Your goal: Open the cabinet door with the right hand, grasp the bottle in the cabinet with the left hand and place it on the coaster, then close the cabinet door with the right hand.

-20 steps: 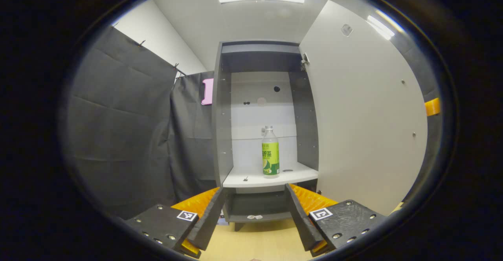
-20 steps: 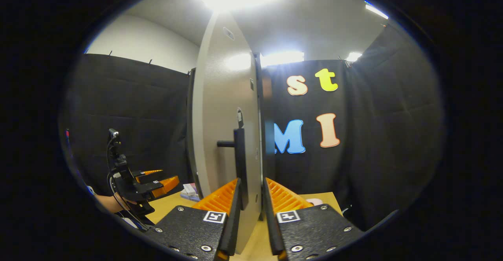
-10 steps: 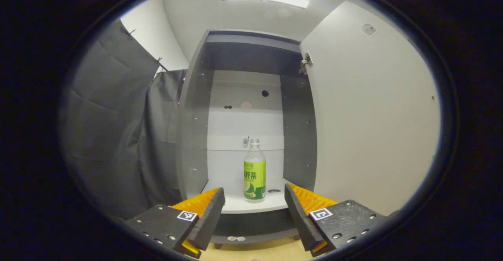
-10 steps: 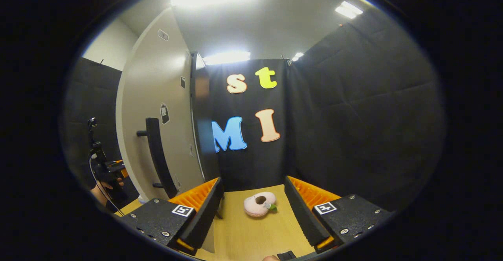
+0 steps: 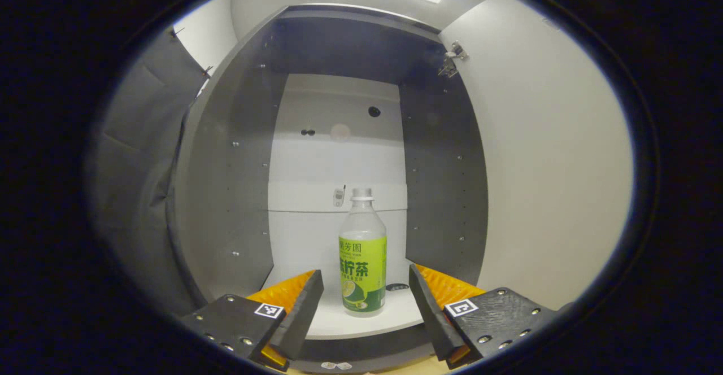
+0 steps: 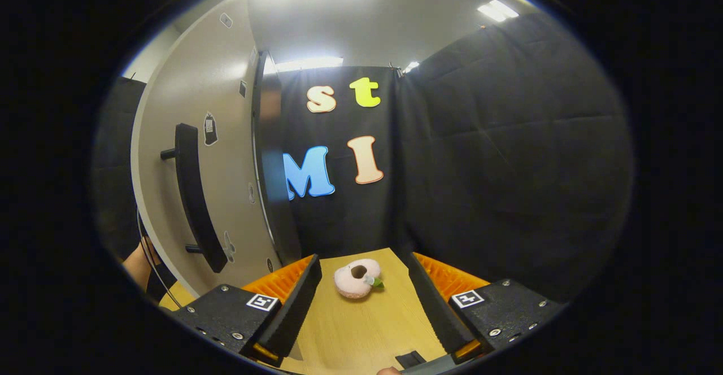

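Your left gripper (image 5: 366, 301) is level and pointing straight ahead, fingers spread wide with nothing pinched between them. Your right gripper (image 6: 364, 301) is the same deal, fingers wide apart and gripping nothing. A bit of your forearm (image 6: 134, 262) peeks in at the right gripper view's left edge.

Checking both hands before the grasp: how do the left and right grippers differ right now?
The left gripper faces into the open cabinet, its fingers either side of the upright bottle without touching it. The right gripper faces the wooden table, a pink plush toy lying ahead, the door handle beside it. Both are open and hold nothing.
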A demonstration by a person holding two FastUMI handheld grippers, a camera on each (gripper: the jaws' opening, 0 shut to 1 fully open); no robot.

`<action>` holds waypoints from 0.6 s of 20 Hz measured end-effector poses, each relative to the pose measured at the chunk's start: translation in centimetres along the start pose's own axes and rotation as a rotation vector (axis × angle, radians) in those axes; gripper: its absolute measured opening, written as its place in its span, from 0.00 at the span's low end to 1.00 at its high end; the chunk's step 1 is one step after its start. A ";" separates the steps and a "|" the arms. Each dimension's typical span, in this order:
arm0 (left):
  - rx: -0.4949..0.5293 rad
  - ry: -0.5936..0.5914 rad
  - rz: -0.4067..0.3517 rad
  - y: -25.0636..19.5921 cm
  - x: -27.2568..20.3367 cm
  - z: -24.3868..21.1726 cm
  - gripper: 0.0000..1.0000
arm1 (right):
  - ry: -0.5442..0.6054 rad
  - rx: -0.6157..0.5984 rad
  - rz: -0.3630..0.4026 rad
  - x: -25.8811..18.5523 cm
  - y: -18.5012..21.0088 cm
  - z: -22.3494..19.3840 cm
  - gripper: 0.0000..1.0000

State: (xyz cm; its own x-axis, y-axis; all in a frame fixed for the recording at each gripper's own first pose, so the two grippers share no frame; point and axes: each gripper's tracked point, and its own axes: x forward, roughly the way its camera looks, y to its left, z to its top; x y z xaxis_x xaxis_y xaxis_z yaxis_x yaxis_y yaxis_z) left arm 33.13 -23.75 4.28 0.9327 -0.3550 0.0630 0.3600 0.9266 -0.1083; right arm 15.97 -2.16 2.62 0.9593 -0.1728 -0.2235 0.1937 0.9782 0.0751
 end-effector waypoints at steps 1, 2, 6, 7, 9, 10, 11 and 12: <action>-0.014 0.008 -0.005 0.2 1.0 -0.5 0.87 | 0.003 0.010 0.000 0.1 0.2 -0.2 0.95; -0.026 0.016 -0.003 0.5 2.1 -1.1 0.87 | 0.004 0.018 -0.002 0.0 0.3 -0.4 0.95; -0.015 0.055 0.009 1.3 5.1 -3.2 0.91 | 0.028 0.013 -0.025 0.4 0.1 -1.3 0.92; 0.000 0.069 0.006 1.4 5.7 -3.7 0.87 | 0.034 0.011 -0.031 0.4 -0.1 -1.5 0.91; 0.011 0.093 -0.003 1.2 6.6 -4.8 0.87 | 0.046 0.015 -0.034 0.6 0.1 -2.0 0.96; 0.011 0.104 -0.011 1.1 7.0 -5.2 0.87 | 0.052 0.016 -0.033 0.6 0.1 -2.1 0.96; 0.012 0.114 -0.012 1.1 7.3 -5.5 0.87 | 0.057 0.013 -0.032 0.7 0.1 -2.3 0.95; 0.011 0.114 -0.011 1.1 7.6 -5.6 0.92 | 0.059 0.006 -0.031 0.6 0.1 -2.4 0.96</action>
State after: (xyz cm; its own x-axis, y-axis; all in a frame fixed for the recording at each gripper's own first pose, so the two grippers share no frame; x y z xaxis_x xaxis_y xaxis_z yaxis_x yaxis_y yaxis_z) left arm 40.73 -26.08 -0.97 0.9251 -0.3766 -0.0489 0.3709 0.9236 -0.0971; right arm 16.11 -1.90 0.14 0.9389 -0.1957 -0.2831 0.2246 0.9717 0.0732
